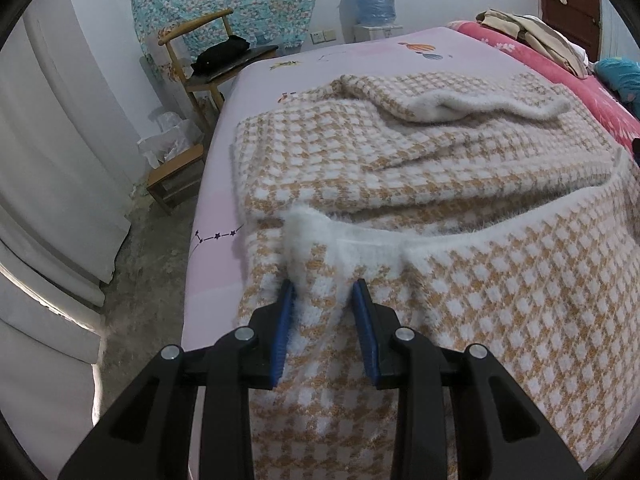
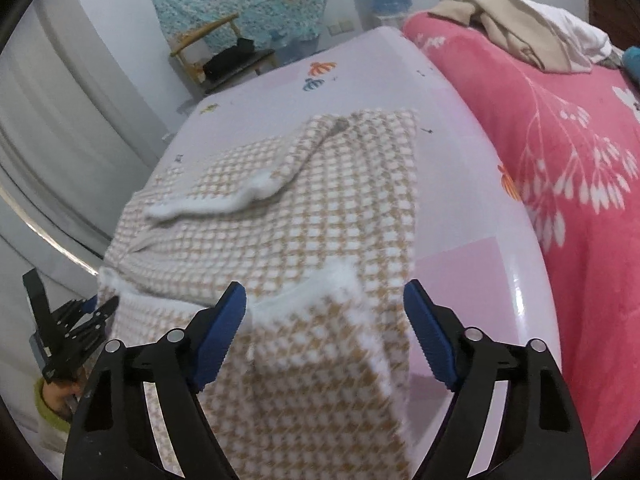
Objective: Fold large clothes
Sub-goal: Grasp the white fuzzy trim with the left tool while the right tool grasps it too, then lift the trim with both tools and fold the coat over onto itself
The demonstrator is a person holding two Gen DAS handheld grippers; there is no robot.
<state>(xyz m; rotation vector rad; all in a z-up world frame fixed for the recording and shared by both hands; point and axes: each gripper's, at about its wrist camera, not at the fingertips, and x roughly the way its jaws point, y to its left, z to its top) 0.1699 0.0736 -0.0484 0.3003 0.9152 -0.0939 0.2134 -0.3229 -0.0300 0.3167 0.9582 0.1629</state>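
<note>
A large tan-and-white checked knit sweater point(image 1: 400, 168) lies on the pale pink bed sheet point(image 1: 360, 52), its sleeves folded over the body and its white-trimmed hem hanging toward me. My left gripper point(image 1: 323, 290) has its blue pads pressed on a fold of the hem's left corner. My right gripper point(image 2: 325, 294) is open, its pads point(image 2: 224, 320) wide apart on either side of the hem's right corner point(image 2: 320, 304), not pressing it. The sweater also shows in the right wrist view point(image 2: 304, 208). The left gripper appears at the far left of that view point(image 2: 76, 328).
A pink flowered blanket point(image 2: 560, 140) covers the bed's right side, with beige and white clothes point(image 2: 520, 28) piled on it. A wooden chair point(image 1: 216, 60) with a black item, a small stool point(image 1: 176, 172) and a water dispenser point(image 1: 374, 4) stand beyond the bed's left edge.
</note>
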